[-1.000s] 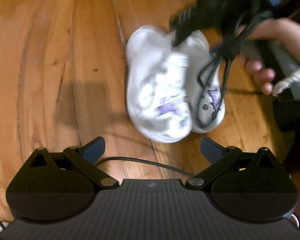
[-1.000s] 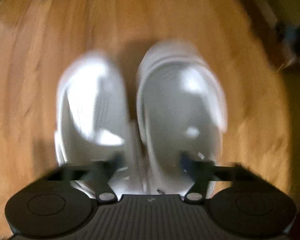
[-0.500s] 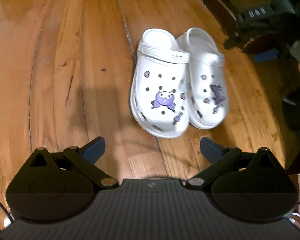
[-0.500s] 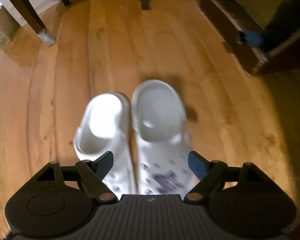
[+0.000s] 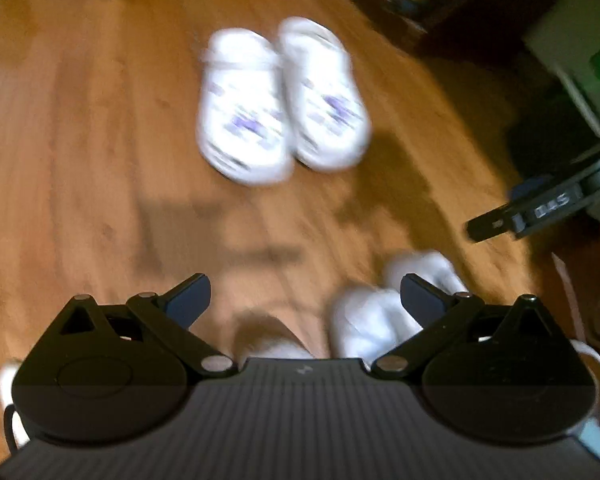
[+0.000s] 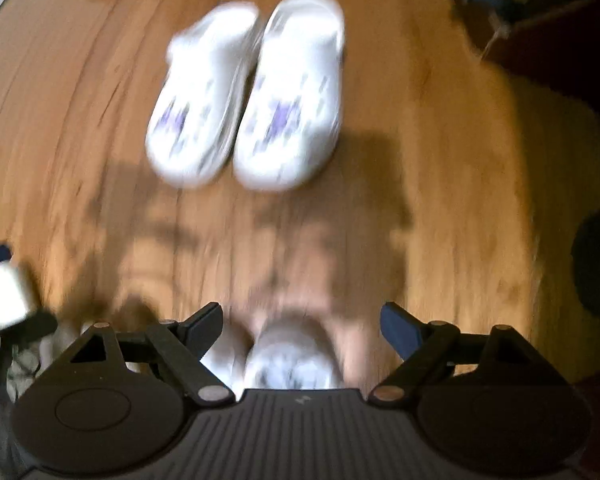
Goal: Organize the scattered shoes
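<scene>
A pair of white clogs with purple charms (image 5: 280, 100) stands side by side on the wooden floor (image 5: 80, 140), toes toward me; it also shows in the right wrist view (image 6: 248, 92). My left gripper (image 5: 305, 300) is open and empty, well back from the pair. My right gripper (image 6: 302, 324) is open and empty, also back from the pair; it shows at the right edge of the left wrist view (image 5: 540, 208). Both views are blurred.
The person's white-slippered feet (image 5: 388, 312) are just below the grippers, also in the right wrist view (image 6: 288, 356). Dark furniture and boxes (image 5: 460, 8) line the far right. A greenish-lit cabinet (image 5: 580, 40) stands at the right.
Both grippers have pulled back and up from the clogs, which now sit farther away. The right gripper let go of the pair a second ago; the clogs stay side by side.
</scene>
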Tool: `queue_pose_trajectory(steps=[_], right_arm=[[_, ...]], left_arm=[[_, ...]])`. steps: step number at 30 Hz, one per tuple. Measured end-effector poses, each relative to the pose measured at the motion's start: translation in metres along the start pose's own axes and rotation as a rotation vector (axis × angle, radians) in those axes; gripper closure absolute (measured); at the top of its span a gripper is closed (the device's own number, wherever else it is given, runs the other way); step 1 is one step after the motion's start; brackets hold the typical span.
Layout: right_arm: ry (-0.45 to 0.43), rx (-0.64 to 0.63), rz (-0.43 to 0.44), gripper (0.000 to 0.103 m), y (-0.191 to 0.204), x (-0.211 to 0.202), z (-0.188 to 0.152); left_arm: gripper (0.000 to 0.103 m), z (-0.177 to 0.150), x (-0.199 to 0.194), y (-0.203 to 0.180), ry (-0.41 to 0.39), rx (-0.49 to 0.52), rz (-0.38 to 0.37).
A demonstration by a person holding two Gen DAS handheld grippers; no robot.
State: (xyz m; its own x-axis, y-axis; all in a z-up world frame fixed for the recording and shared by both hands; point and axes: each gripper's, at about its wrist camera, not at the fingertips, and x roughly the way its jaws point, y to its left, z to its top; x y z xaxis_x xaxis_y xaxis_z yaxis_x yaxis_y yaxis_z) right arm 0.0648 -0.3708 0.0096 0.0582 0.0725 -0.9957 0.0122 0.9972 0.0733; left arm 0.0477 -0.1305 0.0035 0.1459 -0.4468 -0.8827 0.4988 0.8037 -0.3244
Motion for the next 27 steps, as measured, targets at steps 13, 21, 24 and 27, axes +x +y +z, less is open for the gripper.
queue_pose_trajectory(steps=[13,21,24,27], right_arm=[[0.127,-0.123,0.102,0.034,0.025,0.06,-0.067],[-0.142,-0.042,0.134,0.038,0.022,0.07,-0.081],[-0.33,0.041,0.15,0.038,0.015,0.076,-0.107],[-0.467,0.106,0.146,0.038,0.012,0.087,-0.132]], left_arm=[[0.0,-0.055,0.02,-0.06,0.026,0.155,0.085],[0.0,-0.059,0.015,-0.054,-0.11,0.144,0.109],[0.0,-0.062,0.016,-0.052,-0.17,0.173,0.114],[0.0,-0.064,0.024,-0.053,-0.197,0.214,0.115]])
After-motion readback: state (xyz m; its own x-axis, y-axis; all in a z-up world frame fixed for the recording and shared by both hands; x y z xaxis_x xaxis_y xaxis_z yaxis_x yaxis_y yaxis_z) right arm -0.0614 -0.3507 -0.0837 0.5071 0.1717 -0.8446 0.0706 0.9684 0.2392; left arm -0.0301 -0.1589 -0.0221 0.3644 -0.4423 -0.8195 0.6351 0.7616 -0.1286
